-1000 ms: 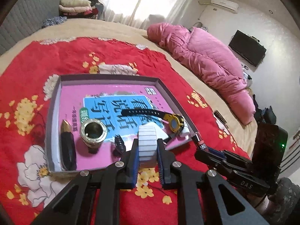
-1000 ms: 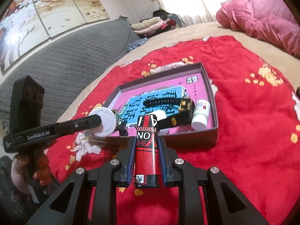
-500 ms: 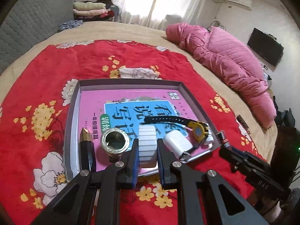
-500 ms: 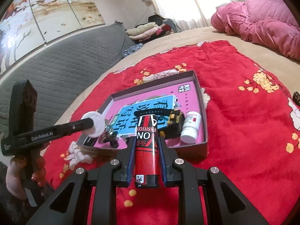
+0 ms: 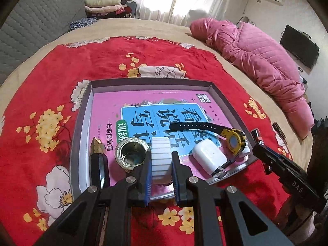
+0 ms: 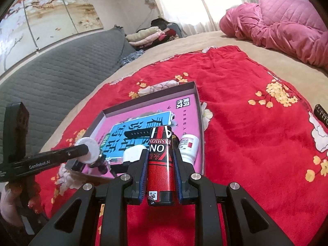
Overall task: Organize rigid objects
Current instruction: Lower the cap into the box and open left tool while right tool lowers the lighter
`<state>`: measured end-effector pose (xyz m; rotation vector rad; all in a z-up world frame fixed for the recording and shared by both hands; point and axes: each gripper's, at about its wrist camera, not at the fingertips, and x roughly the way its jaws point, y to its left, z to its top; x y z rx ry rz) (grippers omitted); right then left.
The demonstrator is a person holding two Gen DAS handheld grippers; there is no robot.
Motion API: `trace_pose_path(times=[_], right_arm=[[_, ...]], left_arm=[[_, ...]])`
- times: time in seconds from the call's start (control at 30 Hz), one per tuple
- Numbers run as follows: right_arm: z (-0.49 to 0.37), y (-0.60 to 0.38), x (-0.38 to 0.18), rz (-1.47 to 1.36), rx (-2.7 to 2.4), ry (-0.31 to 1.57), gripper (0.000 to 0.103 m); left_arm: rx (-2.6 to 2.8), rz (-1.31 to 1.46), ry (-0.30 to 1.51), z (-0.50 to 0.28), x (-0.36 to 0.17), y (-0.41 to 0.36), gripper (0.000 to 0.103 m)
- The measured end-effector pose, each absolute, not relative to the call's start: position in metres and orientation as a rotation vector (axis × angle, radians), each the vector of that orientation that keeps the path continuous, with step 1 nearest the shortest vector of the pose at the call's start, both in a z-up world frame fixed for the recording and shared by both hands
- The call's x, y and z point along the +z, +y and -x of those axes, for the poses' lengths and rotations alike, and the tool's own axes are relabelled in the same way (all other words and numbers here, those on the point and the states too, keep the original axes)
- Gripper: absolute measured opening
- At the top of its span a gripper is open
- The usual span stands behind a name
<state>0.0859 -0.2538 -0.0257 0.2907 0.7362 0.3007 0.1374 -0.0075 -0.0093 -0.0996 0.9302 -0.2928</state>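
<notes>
A shallow grey tray point(image 5: 143, 81) with a pink and blue book in it lies on the red flowered blanket. My left gripper point(image 5: 161, 156) is shut on a white ribbed disc point(image 5: 161, 160) over the tray's near edge, between a brass ring point(image 5: 131, 153) and a white earbud case point(image 5: 209, 157). A black pen with a gold tip point(image 5: 98, 157) and a black and yellow watch point(image 5: 231, 137) also lie in the tray. My right gripper point(image 6: 160, 151) is shut on a red and black lighter point(image 6: 161, 164) near the tray's point(image 6: 151, 94) front corner, close to a white pill bottle point(image 6: 188, 145).
A small dark brown object point(image 6: 321, 112) lies on the blanket to the right. A pink quilt point(image 5: 256, 61) is heaped at the far right of the bed. Folded clothes point(image 5: 104, 6) and a grey padded headboard point(image 6: 51, 78) stand behind.
My left gripper has tipped down and come in over the tray's near edge with the disc. The right gripper has shifted sideways with the lighter. Both grips are unchanged.
</notes>
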Motion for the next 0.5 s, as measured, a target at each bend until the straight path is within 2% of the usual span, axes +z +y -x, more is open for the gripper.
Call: trace_pose_path(times=[0.5], right_arm=[[-0.105, -0.257, -0.041, -0.270, 0.247, 0.763, 0.023]], left_arm=[[-0.254, 0.091, 0.942, -0.144, -0.017, -0.006, 0.017]])
